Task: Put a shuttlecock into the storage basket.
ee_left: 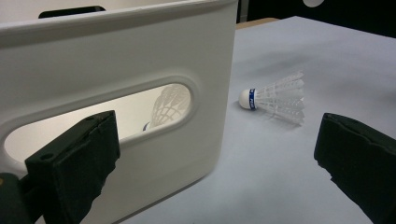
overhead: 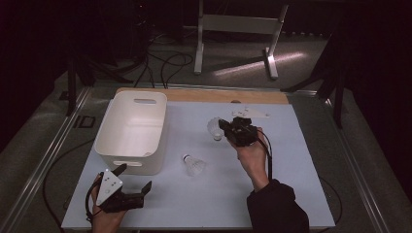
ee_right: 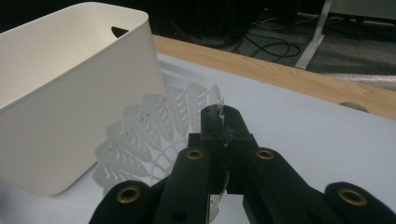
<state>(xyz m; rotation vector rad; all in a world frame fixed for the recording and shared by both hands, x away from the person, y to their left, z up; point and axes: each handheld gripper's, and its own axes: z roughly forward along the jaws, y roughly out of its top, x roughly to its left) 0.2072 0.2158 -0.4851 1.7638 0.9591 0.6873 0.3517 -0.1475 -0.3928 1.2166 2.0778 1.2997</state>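
Note:
A white plastic bin (overhead: pixel 132 127) stands on the left half of the table. My right gripper (overhead: pixel 224 127) is shut on the feather skirt of a white shuttlecock (overhead: pixel 214 129), held to the right of the bin; in the right gripper view the jaws pinch the skirt (ee_right: pixel 159 126) near its rim, gripper (ee_right: pixel 223 116). A second shuttlecock (overhead: pixel 193 165) lies on the table near the bin's front right corner, also in the left gripper view (ee_left: pixel 275 97). My left gripper (overhead: pixel 132 177) is open in front of the bin (ee_left: pixel 116 70). Through the bin's handle slot a third shuttlecock (ee_left: pixel 169 103) shows inside.
The table top is a pale blue sheet (overhead: pixel 272 184) with a wooden strip (overhead: pixel 204 95) along the far edge. A flat white bracket (overhead: pixel 250 113) lies behind the right gripper. Cables and a white frame stand on the floor beyond.

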